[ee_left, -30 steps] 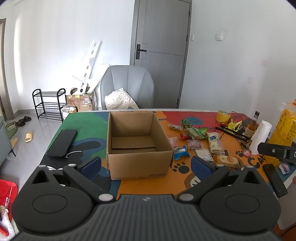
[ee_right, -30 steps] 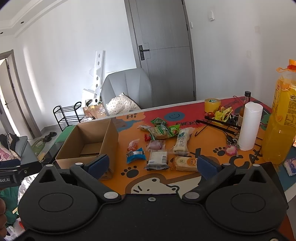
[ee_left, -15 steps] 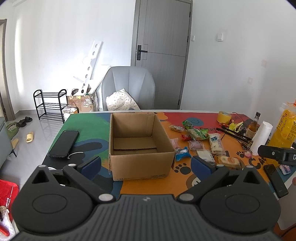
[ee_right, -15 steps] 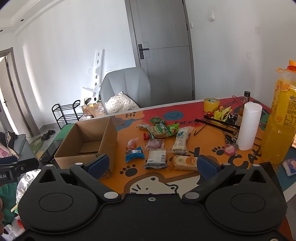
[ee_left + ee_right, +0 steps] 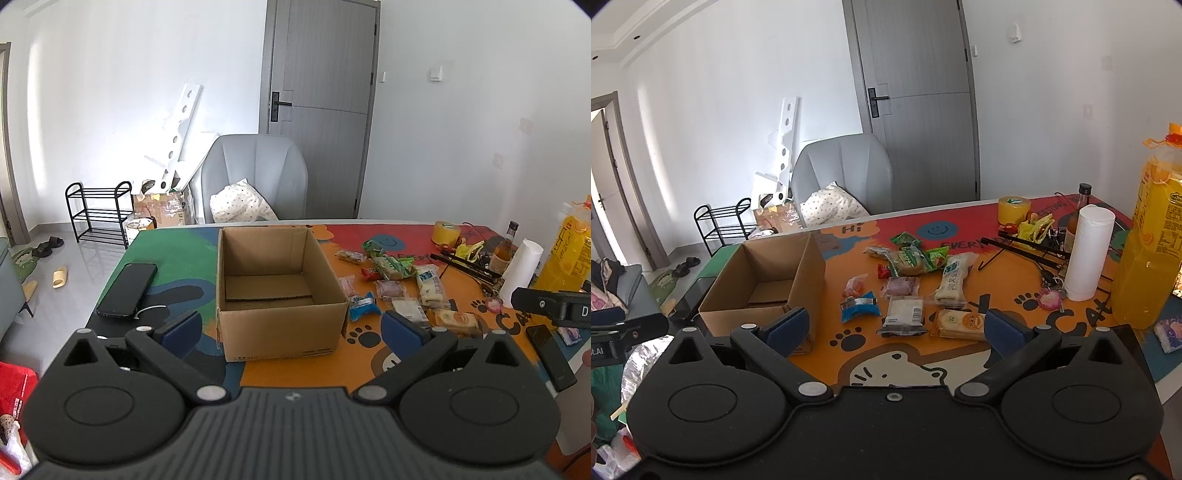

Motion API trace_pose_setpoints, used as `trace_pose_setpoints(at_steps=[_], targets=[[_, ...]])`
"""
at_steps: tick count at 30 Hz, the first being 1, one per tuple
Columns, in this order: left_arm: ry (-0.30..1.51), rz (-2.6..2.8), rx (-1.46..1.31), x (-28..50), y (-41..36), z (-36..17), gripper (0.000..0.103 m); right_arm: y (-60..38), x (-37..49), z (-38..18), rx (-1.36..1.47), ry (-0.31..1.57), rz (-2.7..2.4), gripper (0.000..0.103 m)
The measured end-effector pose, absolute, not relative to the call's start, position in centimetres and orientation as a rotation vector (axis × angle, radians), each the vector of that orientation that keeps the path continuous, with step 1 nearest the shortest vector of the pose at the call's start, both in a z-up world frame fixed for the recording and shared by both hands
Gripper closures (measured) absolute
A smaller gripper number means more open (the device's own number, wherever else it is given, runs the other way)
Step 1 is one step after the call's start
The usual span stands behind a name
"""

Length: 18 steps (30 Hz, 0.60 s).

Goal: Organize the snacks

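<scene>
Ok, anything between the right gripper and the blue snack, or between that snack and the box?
Nothing visible. The right gripper faces the blue snack across bare mat, and the box is open-topped right beside it.

Cartoon-print table (image 5: 1004,354), cardboard box (image 5: 277,291), scattered snack packets (image 5: 905,295), phone (image 5: 127,290)

I see the box (image 5: 280,291), plain brown cardboard, upright with its top open and nothing inside but its folded bottom flaps. Just to its right the snacks (image 5: 908,288) lie loose and flat on the mat: a blue packet (image 5: 860,312) nearest the box, a clear-wrapped white bar (image 5: 904,314), a round biscuit pack (image 5: 962,323), a long white pack (image 5: 955,280) lying at a slant, and green wrappers (image 5: 912,254) farther back.
</scene>
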<state>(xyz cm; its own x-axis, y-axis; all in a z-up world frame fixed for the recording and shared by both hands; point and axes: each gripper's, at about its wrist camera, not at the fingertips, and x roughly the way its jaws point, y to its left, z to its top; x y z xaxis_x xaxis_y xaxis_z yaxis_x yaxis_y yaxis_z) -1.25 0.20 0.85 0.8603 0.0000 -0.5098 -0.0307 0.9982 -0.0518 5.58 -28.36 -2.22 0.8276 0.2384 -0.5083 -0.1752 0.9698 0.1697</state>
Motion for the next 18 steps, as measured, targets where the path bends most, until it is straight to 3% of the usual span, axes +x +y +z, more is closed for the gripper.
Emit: trace_pose_setpoints(at_steps=[18], targets=[[0.529, 0.012, -0.054, -1.19, 0.01, 0.85, 0.000, -27.84, 5.30, -2.39, 0.111, 0.559, 0.232, 0.000]])
